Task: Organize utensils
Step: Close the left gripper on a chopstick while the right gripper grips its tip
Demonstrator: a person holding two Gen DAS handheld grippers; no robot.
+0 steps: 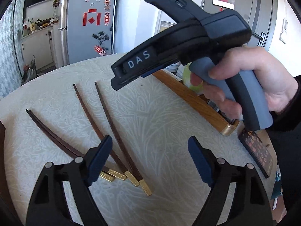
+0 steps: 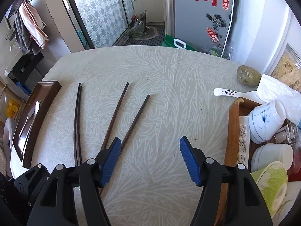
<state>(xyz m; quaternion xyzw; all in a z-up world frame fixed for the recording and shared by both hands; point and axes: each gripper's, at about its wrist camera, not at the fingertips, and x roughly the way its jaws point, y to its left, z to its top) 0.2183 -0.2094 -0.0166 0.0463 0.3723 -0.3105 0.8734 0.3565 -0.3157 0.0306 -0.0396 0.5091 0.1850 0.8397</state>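
Both grippers are up over the table (image 2: 150, 71) and we have nothing in either one yet: our left gripper (image 1: 150, 160) has its blue pads spread wide over bare tablecloth, and our right gripper (image 2: 150, 160) is spread too, empty between the pads. In the left wrist view the chopsticks (image 1: 112, 124) fan out from about seven o'clock, gold-capped ends bunched just beside our left pad, dark tips splaying up toward eleven. From the right wrist view we count four sticks, two lying together at nine o'clock and two angled apart nearer centre, running in under our left finger. A dark tray (image 2: 35, 113) waits at nine o'clock on the table edge, and a wooden tray (image 2: 233, 131) of bowls sits at three o'clock, with a white spoon (image 2: 233, 93) beyond it at two. We'd say the job has hardly begun: the sticks lie loose and unpaired, nothing gathered, so every pick-up and placement remains.
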